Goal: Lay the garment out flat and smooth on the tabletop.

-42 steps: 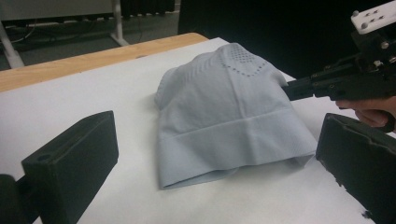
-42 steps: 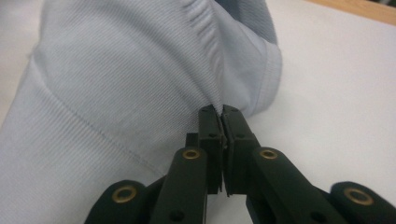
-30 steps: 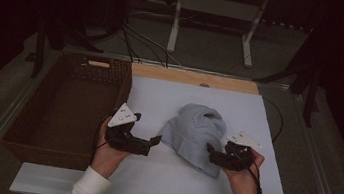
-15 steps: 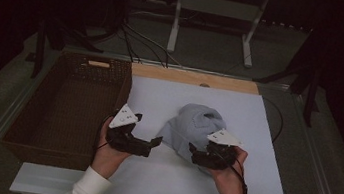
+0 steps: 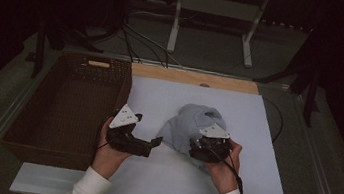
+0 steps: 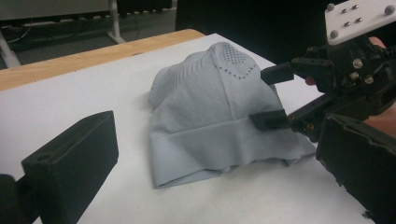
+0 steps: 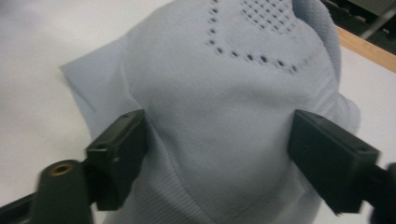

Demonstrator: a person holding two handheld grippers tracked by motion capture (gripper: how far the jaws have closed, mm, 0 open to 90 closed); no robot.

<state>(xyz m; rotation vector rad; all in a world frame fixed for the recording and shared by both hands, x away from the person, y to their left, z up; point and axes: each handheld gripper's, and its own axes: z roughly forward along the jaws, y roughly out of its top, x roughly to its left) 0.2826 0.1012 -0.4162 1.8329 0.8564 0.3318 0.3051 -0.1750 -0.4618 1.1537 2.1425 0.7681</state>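
A pale grey knitted cap (image 5: 188,122) with a patch of small holes lies crumpled on the white board (image 5: 254,183). My right gripper (image 5: 192,146) reaches over the cap's right side. In the right gripper view its jaws straddle a raised fold of the cap (image 7: 243,70), and the right gripper (image 7: 223,140) has just been closing with that fabric between the pads, which do not clearly press it. My left gripper (image 5: 154,146) rests open just left of the cap's brim, nothing in it. In the left gripper view the cap (image 6: 205,107) lies ahead, the right gripper (image 6: 271,97) at its far side.
A dark wicker basket (image 5: 113,69) stands at the board's left edge. A wooden strip (image 5: 192,77) runs along the far edge. Cables and a white stand (image 5: 176,22) lie beyond the table. Bare board lies in front of and right of the cap.
The right hand has slid left from the cap's right edge onto the cap, which has bunched up a little. The left hand has kept still.
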